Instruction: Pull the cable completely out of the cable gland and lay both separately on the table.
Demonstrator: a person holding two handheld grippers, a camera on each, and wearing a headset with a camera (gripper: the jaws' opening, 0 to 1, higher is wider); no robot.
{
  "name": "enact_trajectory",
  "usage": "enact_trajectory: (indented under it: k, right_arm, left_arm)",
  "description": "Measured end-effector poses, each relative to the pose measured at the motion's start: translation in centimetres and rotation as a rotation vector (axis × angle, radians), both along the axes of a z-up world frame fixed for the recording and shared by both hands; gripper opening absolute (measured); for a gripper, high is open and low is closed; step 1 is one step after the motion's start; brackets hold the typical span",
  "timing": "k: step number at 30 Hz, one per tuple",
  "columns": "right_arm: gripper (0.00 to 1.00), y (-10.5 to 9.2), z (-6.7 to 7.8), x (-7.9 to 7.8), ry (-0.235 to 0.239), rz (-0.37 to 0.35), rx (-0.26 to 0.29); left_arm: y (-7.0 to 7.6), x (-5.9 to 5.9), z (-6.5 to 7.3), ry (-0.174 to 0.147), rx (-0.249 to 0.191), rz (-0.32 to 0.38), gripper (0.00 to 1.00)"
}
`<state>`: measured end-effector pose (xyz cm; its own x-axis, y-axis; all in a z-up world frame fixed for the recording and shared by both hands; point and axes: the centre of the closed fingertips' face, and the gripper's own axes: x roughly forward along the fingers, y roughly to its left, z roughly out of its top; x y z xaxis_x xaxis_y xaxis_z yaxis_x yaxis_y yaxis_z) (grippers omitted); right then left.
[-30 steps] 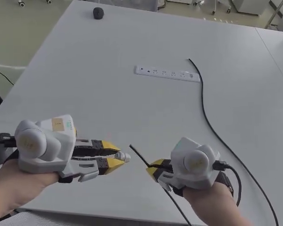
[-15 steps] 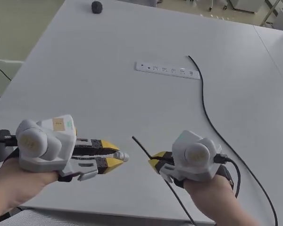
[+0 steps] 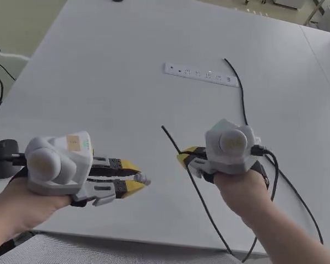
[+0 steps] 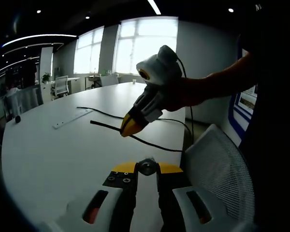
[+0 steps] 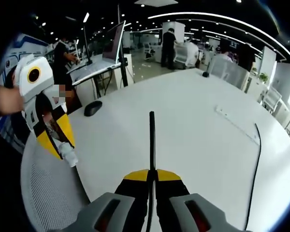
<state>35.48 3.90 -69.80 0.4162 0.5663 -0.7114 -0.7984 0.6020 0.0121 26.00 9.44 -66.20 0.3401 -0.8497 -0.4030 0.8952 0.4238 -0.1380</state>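
My left gripper is shut on the small white cable gland, which sticks out past its yellow tips; in the left gripper view the gland sits pinched between the jaws. My right gripper is shut on the thin black cable, held above the table. The cable's free end points up and left, apart from the gland, and its tail hangs down toward the table's near edge. In the right gripper view the cable rises straight from the closed jaws, with the left gripper and gland off to the left.
A white power strip lies mid-table, its black cord running toward the near right edge. A dark object sits at the table's left edge. A mesh chair stands below the near edge. People stand far behind in the right gripper view.
The right gripper has lifted the cable up and away, so the gap between the cable's end and the gland has widened. The left gripper has stayed about where it was.
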Motion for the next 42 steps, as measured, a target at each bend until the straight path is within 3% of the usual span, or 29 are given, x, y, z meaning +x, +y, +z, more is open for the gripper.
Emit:
enact_trajectory:
  k: [18,25,29,32,34,36,42]
  right_arm:
    - [0.00,6.8,0.3,4.1,-0.036,0.086,-0.028]
    - [0.00,10.0,0.2,5.1,-0.045,0.137,-0.016]
    - [0.00,11.9,-0.1,5.2,-0.020,0.148,0.018]
    - [0.00,13.0,-1.0,5.5,-0.018,0.176,0.004]
    - [0.00,13.7,-2.0,5.4,0.018,0.194,0.002]
    - [0.00,14.4,-2.8,5.4,0.006,0.217,-0.028]
    - [0.00,16.4,-5.7,4.2,0.034,0.307,-0.079]
  left_arm:
    - [3.6,0.1,-3.7,0.050,-0.016,0.021,0.16]
    - [4.8,0.7,-4.5,0.065,-0.039,0.047,0.16]
    - [5.6,0.9,-5.6,0.082,-0.029,0.051,0.16]
    - [6.1,1.1,-6.5,0.097,-0.030,0.060,0.16]
    - [6.5,1.1,-7.4,0.111,-0.026,0.068,0.16]
    - [6.8,1.1,-8.3,0.127,-0.022,0.074,0.16]
    - [7.6,0.7,-10.1,0.158,-0.020,0.111,0.16]
